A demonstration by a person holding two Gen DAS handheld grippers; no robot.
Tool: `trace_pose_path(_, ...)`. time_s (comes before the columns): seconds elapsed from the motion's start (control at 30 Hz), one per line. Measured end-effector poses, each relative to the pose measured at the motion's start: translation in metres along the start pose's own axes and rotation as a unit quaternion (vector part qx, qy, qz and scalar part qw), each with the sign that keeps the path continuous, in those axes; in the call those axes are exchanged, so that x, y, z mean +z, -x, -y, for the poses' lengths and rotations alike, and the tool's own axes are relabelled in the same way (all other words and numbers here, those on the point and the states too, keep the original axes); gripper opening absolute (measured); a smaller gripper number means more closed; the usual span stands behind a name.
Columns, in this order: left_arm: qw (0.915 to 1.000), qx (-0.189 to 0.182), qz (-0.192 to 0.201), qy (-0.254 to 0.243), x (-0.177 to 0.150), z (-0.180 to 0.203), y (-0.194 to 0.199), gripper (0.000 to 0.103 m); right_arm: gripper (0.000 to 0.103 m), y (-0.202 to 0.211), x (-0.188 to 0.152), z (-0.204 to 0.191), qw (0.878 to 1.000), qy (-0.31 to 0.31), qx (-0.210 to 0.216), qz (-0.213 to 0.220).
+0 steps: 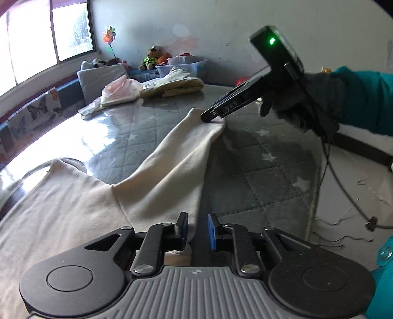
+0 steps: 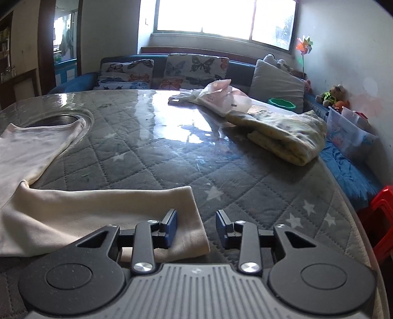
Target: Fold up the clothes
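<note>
**Two grippers at the sleeve of a cream top**

Both grippers are working at one cream garment [image 1: 81,208] lying on the quilted grey table cover [image 1: 260,176]; we are holding our left gripper [image 1: 197,230] with its jaws spread a little, the sleeve's near edge lying in the gap between them, with no pinch showing; our right gripper [image 2: 196,229] is also standing spread in its own view, its left finger sitting over the sleeve cuff [image 2: 186,220] and its right finger over bare cover. In the left wrist view we are seeing the right gripper [image 1: 208,117] tilted down with its tip touching the far end of the sleeve, which is lifting there into a small peak; whether the tip is gripping the cloth from that angle we cannot tell.

We are seeing the garment spread across the near left of the table, its body running left and one sleeve stretching right along the near edge; a second sleeve [image 2: 51,137] is reaching toward the far left. A folded yellowish cloth [image 2: 287,137] is lying at the far right; a pink plastic bag [image 2: 221,98] is sitting just beyond it; butterfly cushions [image 2: 196,71] are lining the sofa under the window [image 2: 221,17]; a teddy bear [image 2: 334,95] is sitting by the right wall.
</note>
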State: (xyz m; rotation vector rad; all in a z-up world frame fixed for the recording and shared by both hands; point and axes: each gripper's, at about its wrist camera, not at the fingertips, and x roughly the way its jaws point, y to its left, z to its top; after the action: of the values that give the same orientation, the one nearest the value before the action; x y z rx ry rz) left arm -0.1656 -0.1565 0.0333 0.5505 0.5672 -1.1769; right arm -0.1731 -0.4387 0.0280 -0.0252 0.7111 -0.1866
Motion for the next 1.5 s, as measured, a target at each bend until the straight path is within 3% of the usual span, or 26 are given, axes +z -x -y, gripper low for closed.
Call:
trace_pose_path(0.1, 1.0000, 0.004, 0.000, -0.008, -0.001, 0.001, -0.001, 0.016, 0.036, 0.011, 0.001, -0.012, 1.000, 0.018, 0.022, 0.010)
trace_pose_path(0.13, 1.0000, 0.002, 0.000, -0.007, -0.001, 0.001, 0.000, 0.009, 0.038, 0.014, 0.001, -0.017, 0.999, 0.024, 0.030, 0.014)
trace_pose_path(0.23, 0.9998, -0.018, 0.001, 0.008, -0.002, -0.004, 0.003, 0.002, 0.042, 0.024, 0.002, -0.030, 0.997, 0.043, 0.053, 0.022)
trace_pose_path(0.43, 0.9990, -0.044, -0.006, 0.000, -0.010, -0.006, 0.012, 0.001, 0.045, 0.025, -0.015, -0.052, 0.993, 0.088, 0.077, 0.005)
trace_pose_path(0.6, 0.9976, -0.069, 0.002, 0.007, -0.015, -0.007, 0.023, 0.003, 0.051, 0.036, -0.022, -0.050, 0.992, 0.108, 0.063, -0.009)
trace_pose_path(0.73, 0.9971, -0.063, 0.028, 0.034, -0.019, -0.009, 0.040, 0.006, 0.051, 0.044, -0.018, -0.050, 0.992, 0.116, 0.052, -0.005)
trace_pose_path(0.83, 0.9972, -0.030, 0.041, 0.056, -0.023, -0.013, 0.053, 0.011, 0.052, 0.045, -0.008, -0.055, 0.992, 0.097, 0.075, 0.009)
trace_pose_path(0.97, 0.9942, 0.019, 0.035, 0.099, -0.033, -0.026, 0.061, 0.014, 0.053, 0.032, 0.005, -0.080, 0.990, 0.095, 0.106, 0.025)
trace_pose_path(1.13, 0.9868, 0.044, 0.020, 0.155, -0.057, -0.043, 0.075, 0.018, 0.054, 0.008, 0.010, -0.098, 0.988, 0.084, 0.126, 0.015)
trace_pose_path(1.3, 0.9836, 0.043, 0.024, 0.173, -0.075, -0.043, 0.088, 0.022, 0.057, -0.010, 0.010, -0.088, 0.994, 0.060, 0.095, 0.000)
trace_pose_path(1.37, 0.9833, 0.042, 0.033, 0.174, -0.076, -0.042, 0.094, 0.028, 0.057, -0.012, 0.012, -0.080, 0.996, 0.049, 0.081, -0.003)
trace_pose_path(1.5, 0.9826, 0.049, 0.054, 0.171, -0.076, -0.041, 0.107, 0.029, 0.057, -0.001, 0.013, -0.077, 0.996, 0.049, 0.070, 0.006)
